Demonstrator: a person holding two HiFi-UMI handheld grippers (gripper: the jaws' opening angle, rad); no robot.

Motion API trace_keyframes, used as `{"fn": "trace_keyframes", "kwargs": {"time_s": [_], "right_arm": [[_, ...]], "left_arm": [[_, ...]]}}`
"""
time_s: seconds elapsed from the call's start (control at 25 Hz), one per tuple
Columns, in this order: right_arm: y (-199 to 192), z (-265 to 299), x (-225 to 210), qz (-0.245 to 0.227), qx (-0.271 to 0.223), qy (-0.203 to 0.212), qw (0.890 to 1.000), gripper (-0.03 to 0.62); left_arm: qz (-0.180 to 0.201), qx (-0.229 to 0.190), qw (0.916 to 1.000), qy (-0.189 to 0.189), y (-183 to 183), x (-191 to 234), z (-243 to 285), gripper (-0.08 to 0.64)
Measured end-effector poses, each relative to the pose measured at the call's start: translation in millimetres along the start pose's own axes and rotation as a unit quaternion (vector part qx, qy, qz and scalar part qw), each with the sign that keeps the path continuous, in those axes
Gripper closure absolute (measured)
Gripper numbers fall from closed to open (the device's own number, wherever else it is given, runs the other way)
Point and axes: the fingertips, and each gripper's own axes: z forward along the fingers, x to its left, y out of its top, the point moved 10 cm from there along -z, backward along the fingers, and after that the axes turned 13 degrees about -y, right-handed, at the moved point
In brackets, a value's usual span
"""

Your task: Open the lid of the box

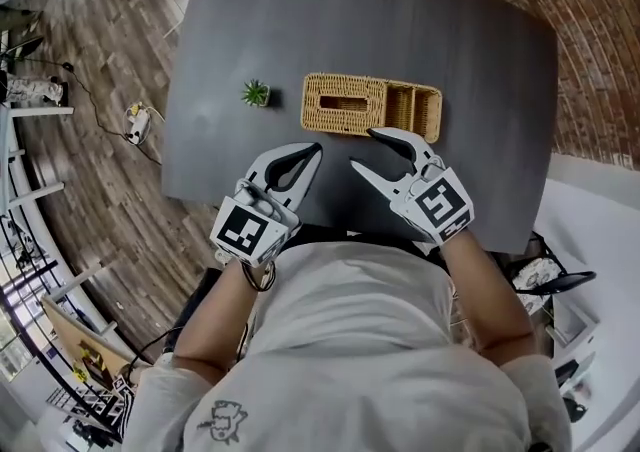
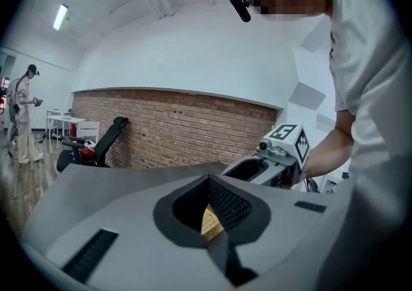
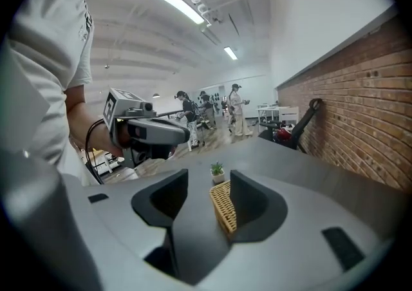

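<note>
Resting on a dark table (image 1: 400, 20), a wicker box (image 1: 345, 103) is lying with its lid down, just beyond both grippers. The left gripper (image 1: 314, 149) is hovering with its jaws together. The right gripper (image 1: 364, 148) is hovering with its jaws apart and empty.

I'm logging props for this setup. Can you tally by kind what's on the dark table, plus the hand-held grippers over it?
Wicker box: 1
Potted plant: 1
Hand-held gripper: 2, the left hand-held gripper and the right hand-held gripper
Total: 4
</note>
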Motion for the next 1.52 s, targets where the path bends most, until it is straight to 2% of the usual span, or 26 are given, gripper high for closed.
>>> {"fn": "trace_keyframes", "kwargs": {"time_s": [0.48,0.68,1.08,1.32,1.52], "right_arm": [[-24.9,64.2,-12.3,-0.083,0.071,0.017,0.994,0.35],[-45.0,85.3,-13.9,-0.131,0.115,0.023,0.984,0.345],[-74.8,121.0,-10.7,-0.204,0.167,0.041,0.964,0.327],[-85.9,128.8,-5.8,-0.251,0.181,0.034,0.95,0.328],[-87.8,134.1,-3.5,-0.267,0.189,0.024,0.944,0.336]], "left_arm": [[-0.005,0.041,0.9991,-0.01,-56.7,50.0,10.7,0.548],[-0.011,0.061,0.9981,-0.009,-75.3,64.0,14.4,0.549],[-0.029,0.088,0.9957,-0.003,-106.9,84.0,16.5,0.548],[-0.032,0.082,0.9961,0.002,-104.9,88.8,18.9,0.548],[-0.03,0.079,0.9964,-0.005,-107.5,88.6,19.2,0.549]]}}
